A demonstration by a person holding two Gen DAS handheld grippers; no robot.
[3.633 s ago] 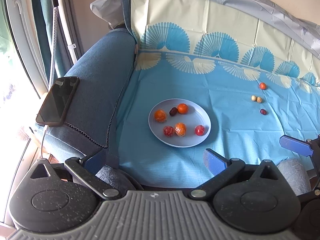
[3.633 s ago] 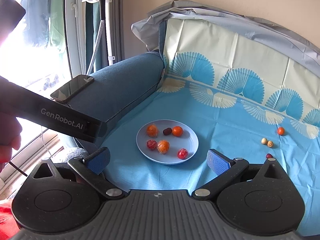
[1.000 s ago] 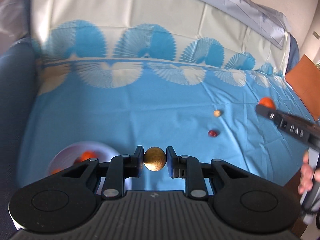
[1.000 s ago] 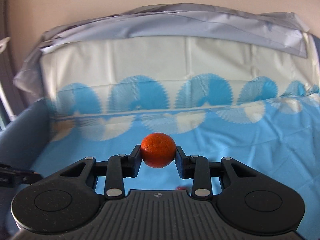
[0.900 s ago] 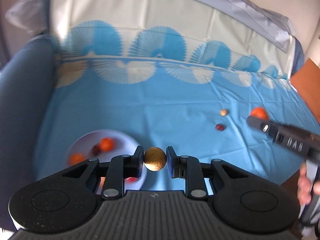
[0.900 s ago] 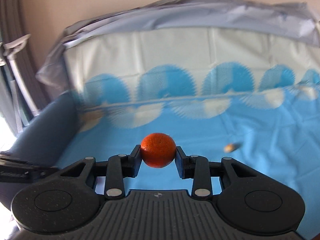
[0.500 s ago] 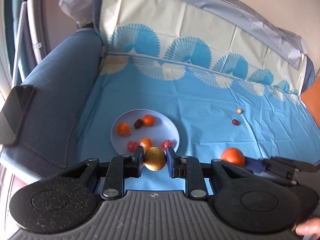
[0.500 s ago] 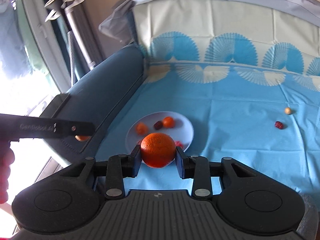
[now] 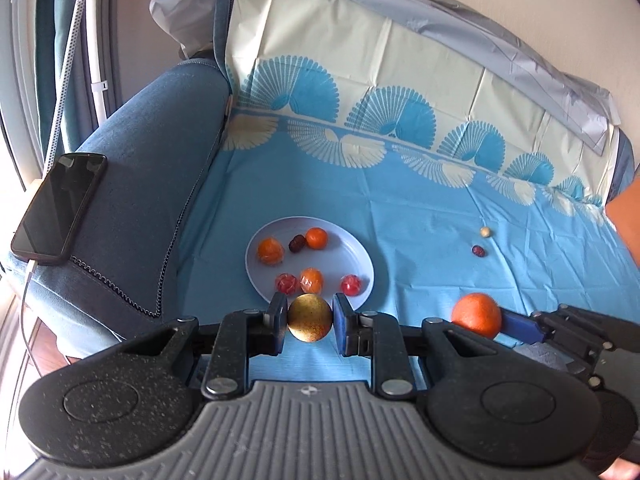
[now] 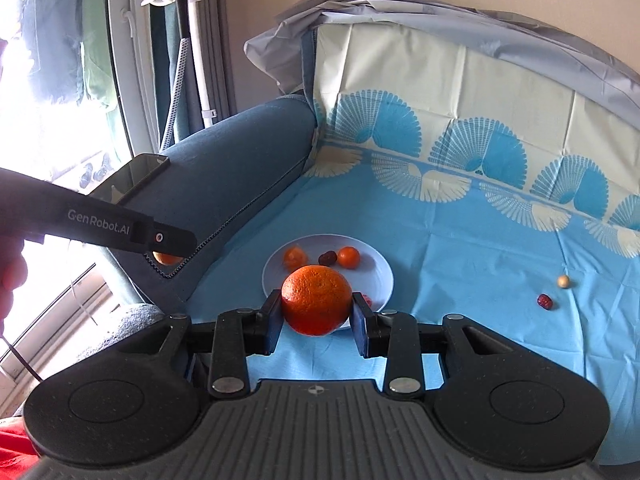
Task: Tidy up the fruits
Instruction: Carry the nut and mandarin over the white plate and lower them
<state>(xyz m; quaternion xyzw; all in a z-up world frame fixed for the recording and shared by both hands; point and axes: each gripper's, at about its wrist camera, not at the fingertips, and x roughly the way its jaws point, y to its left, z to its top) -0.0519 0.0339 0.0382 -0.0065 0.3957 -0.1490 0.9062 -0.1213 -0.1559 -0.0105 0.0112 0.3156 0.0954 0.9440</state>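
Lower centre, left wrist view: the left gripper [image 9: 310, 324] clamps a small golden-brown round fruit [image 9: 310, 323] between its two blue pads, the fruit sitting squarely in the gap and pressed from both sides.
Lower centre, right wrist view: the right gripper [image 10: 316, 306] is closed on an orange [image 10: 316, 299], which bulges above the pads and hides part of the plate behind it.
Plate: a pale round plate [image 9: 356, 252] lies on the blue patterned cloth [image 9: 420, 216], just beyond the left gripper's tips; in the right wrist view the plate [image 10: 380, 268] sits directly behind the held orange.
Plate contents: two orange fruits and a dark date-like piece [image 9: 297, 243] along the far side; two red wrapped pieces and one orange wrapped piece along the near side.
Loose on the cloth: a small tan ball [image 9: 485, 232] and a dark red piece [image 9: 478, 251], close together, right of centre and well apart from the plate.
Hands' pose: both grippers tilt downward toward the cloth, side by side; the right gripper and its orange [image 9: 477, 314] show at lower right of the left wrist view, and the left gripper's black body [image 10: 120, 228] crosses the left edge of the right wrist view.
Armrest, left of frame: a dark phone [image 9: 60, 206] lies flat on the blue sofa arm [image 9: 152, 152].
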